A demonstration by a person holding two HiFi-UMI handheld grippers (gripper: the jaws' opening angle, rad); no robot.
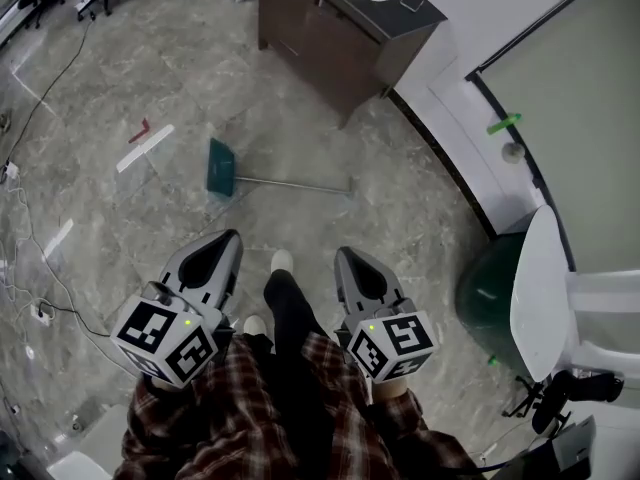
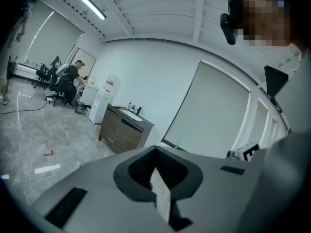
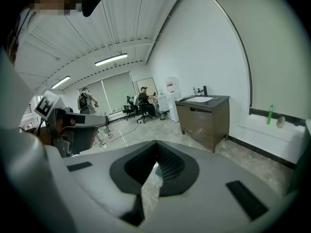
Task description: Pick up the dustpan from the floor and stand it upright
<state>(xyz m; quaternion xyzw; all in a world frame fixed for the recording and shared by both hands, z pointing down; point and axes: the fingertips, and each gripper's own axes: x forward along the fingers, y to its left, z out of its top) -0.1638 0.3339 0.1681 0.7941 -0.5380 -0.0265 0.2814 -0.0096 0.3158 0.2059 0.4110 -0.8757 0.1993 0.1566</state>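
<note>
The green dustpan (image 1: 221, 166) lies flat on the marble floor, and its long metal handle (image 1: 300, 184) runs to the right. Both grippers hover nearer to me than the dustpan, clear of it. My left gripper (image 1: 232, 234) points at the floor just short of the pan, with its jaws shut and empty. Below the handle's right end is my right gripper (image 1: 345, 252), also shut on nothing. The left gripper view shows the left gripper (image 2: 155, 148) with its tips meeting. In the right gripper view the right gripper (image 3: 156, 142) has its jaws closed, and a sliver of teal (image 3: 156, 172) shows through the gap.
A dark wooden vanity cabinet (image 1: 340, 30) stands at the back. At the right are a green bin (image 1: 488, 293) and a white toilet lid (image 1: 535, 288). A white strip (image 1: 145, 148) and a red piece (image 1: 140, 130) lie left of the dustpan. Cables (image 1: 40, 268) trail along the left. My shoe (image 1: 283, 260) is between the grippers.
</note>
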